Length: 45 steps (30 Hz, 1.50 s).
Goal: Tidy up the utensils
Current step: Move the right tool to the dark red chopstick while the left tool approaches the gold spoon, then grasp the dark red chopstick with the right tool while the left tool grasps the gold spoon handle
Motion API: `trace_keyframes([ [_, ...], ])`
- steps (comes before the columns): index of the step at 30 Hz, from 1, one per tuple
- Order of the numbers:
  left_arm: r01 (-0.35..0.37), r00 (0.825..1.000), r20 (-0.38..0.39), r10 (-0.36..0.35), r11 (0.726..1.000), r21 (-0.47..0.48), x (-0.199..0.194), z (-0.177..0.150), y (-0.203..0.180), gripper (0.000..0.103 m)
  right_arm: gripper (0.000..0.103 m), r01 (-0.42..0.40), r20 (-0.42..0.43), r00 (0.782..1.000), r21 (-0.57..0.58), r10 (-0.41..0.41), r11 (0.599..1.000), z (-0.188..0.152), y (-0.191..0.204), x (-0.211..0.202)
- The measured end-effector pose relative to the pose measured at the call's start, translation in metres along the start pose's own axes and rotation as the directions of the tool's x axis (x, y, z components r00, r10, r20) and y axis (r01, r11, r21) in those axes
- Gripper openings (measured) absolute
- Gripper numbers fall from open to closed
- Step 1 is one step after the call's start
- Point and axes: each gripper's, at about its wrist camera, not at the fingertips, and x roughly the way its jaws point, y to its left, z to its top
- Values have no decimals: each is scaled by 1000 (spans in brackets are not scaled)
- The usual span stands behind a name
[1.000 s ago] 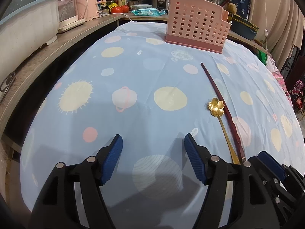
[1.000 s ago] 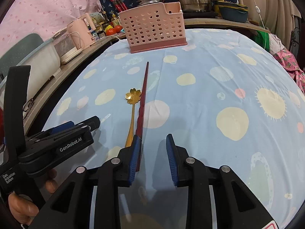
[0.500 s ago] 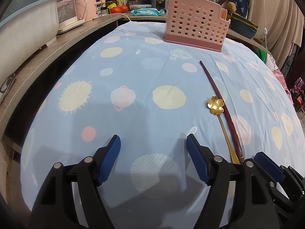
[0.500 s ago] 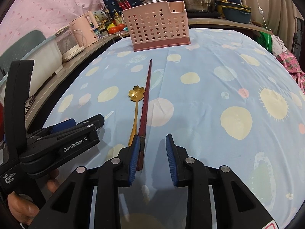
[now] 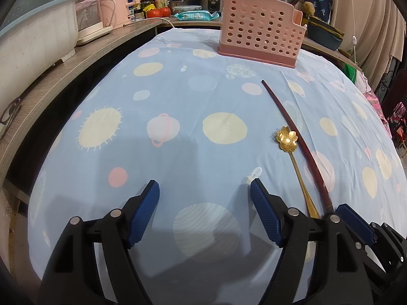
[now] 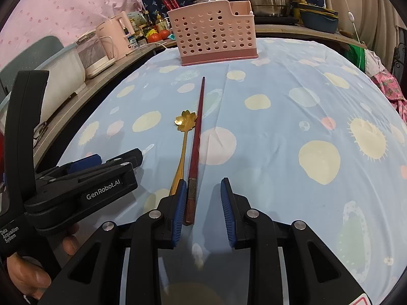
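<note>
The right gripper [image 6: 202, 190] jaws are closing around the near end of the red chopstick [image 6: 197, 137], which touches only the left pad. The left gripper [image 5: 204, 190] gapes over bare cloth. A gold spoon [image 6: 184, 137] lies beside the chopstick; the pink basket [image 6: 213, 33] stands beyond

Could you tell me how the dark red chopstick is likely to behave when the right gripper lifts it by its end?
The chopstick looks rigid, so it probably won't sag. Gripped at the butt by the closing right gripper, its length may droop or pivot. Its glossy finish could slip against the pads. It looks light.
</note>
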Motion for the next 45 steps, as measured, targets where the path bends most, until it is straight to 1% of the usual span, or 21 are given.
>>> trace_keyframes([
  [6, 0, 1000, -1, 0, 1000, 2, 0, 0, 0, 71, 13, 8, 5, 1000, -9, -8, 1000, 0, -1, 0],
  [9, 9, 1000, -4, -9, 1000, 1, -1, -2, -1, 75, 8, 9, 7, 1000, -10, -9, 1000, 0, -4, 0],
  [10, 20, 1000, -6, -20, 1000, -2, -2, -2, -1, 77, 8, 8, 7, 1000, -8, -8, 1000, -1, -4, -1],
  [15, 51, 999, -15, -51, 999, 1, -6, -6, -7, 80, 7, 19, 16, 1000, -3, -19, 1000, -2, -9, -3],
  [17, 73, 997, -20, -73, 997, -2, -8, -6, -10, 83, 7, 22, 18, 1000, 3, -22, 1000, -2, -12, -4],
  [25, 127, 991, -44, -126, 992, 25, -12, -8, -33, 84, 7, 42, 25, 999, 49, -43, 998, -4, -31, -9],
  [30, 151, 987, -56, -148, 986, 65, -12, -12, -53, 83, 7, 41, 25, 999, 68, -43, 997, -5, -41, -12],
  [31, 154, 987, -54, -150, 986, 67, -13, -13, -56, 81, 7, 39, 25, 999, 70, -41, 997, -5, -41, -12],
  [33, 163, 986, -55, -159, 984, 74, -13, -13, -59, 75, 7, 39, 25, 999, 67, -41, 997, -6, -41, -11],
  [35, 167, 985, -55, -163, 983, 81, -14, -13, -61, 64, 7, 38, 27, 999, 67, -39, 997, -7, -42, -11],
  [36, 166, 985, -54, -162, 983, 80, -15, -14, -61, 62, 7, 36, 28, 999, 67, -38, 997, -7, -42, -12],
  [38, 158, 986, -56, -154, 984, 82, -15, -14, -60, 53, 7, 30, 29, 999, 71, -32, 997, -7, -43, -12],
  [42, 148, 988, -50, -144, 985, 92, -16, -15, -56, 47, 7, 18, 32, 999, 88, -21, 996, -8, -46, -13],
  [45, 141, 989, -46, -137, 985, 102, -16, -16, -56, 37, 7, 16, 33, 999, 90, -19, 996, -9, -47, -14],
])
